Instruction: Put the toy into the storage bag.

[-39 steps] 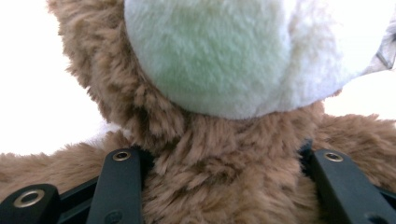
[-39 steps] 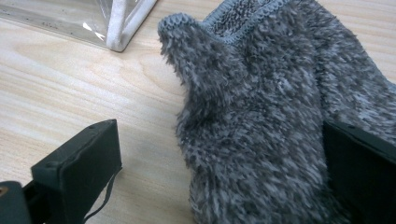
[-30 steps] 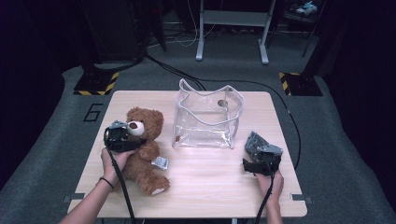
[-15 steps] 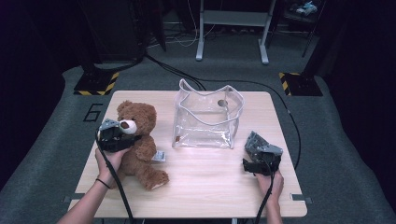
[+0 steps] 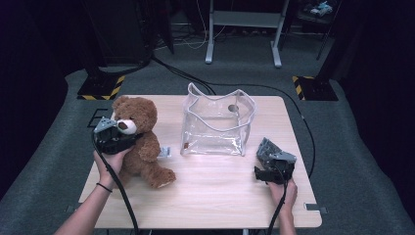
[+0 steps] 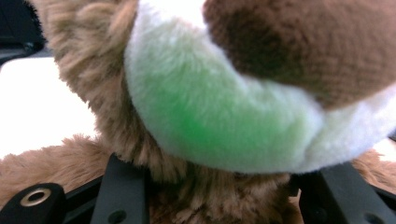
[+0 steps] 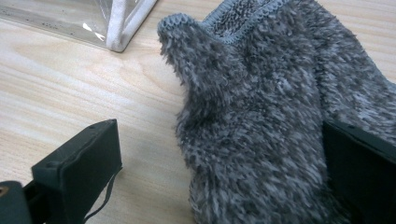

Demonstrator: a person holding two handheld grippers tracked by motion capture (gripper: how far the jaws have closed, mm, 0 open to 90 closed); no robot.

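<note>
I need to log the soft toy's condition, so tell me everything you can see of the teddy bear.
The teddy bear is brown plush with a white muzzle and a darker brown nose. It sits roughly upright near the table's left edge, legs stretched toward the person, a small white tag by its side. The left gripper is at its neck under the muzzle, jaws on either side of the fur. The clear bag stands apart on its right.

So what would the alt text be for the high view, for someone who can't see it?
A person at a wooden table holds the left gripper against a brown teddy bear. The right gripper sits near a grey cloth, with a clear plastic bag between them.
</note>
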